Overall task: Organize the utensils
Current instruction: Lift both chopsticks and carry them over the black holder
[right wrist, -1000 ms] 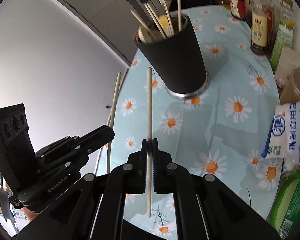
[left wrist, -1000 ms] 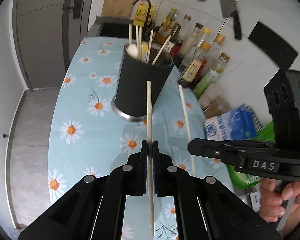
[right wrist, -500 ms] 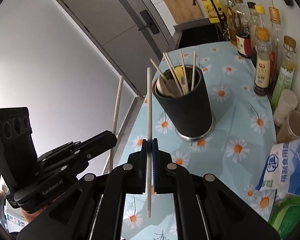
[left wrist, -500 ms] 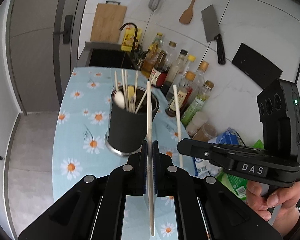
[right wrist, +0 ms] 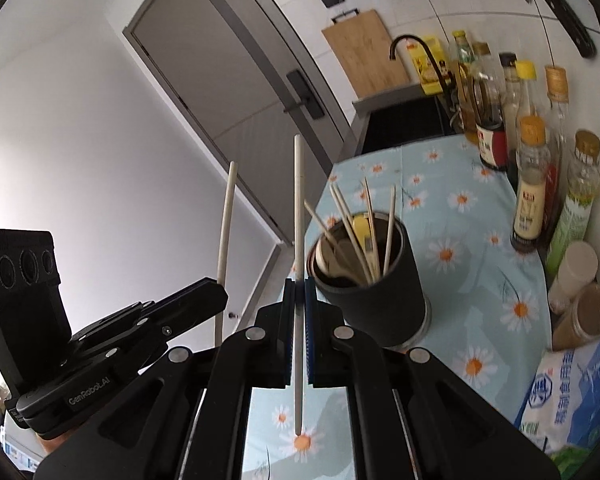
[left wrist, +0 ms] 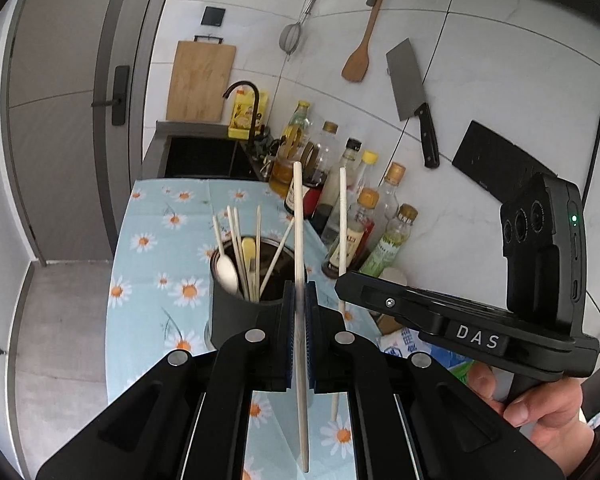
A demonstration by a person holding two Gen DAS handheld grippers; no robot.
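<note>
Two tongs up: left tongs (left wrist: 299, 300), right tongs (right wrist: 299, 284), one pale chopstick apiece: left chopstick (left wrist: 298, 232), right chopstick (right wrist: 298, 208). One black utensil holder (left wrist: 236, 312) on the counter (left wrist: 160, 248), roughly five sticks poking out plus one white spoon (left wrist: 227, 272). One cleaver (left wrist: 410, 92), one wooden spatula (left wrist: 358, 60), one cutting board (left wrist: 200, 80).

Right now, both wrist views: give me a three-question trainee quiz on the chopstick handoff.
1. True or false: the left gripper holds nothing.
2. What does the right gripper clamp? A) spoon B) chopstick C) bottle
3. Where do the other chopsticks stand?

Key:
1. False; it is shut on the left chopstick.
2. B, the right chopstick.
3. In the black holder on the daisy tablecloth.
</note>
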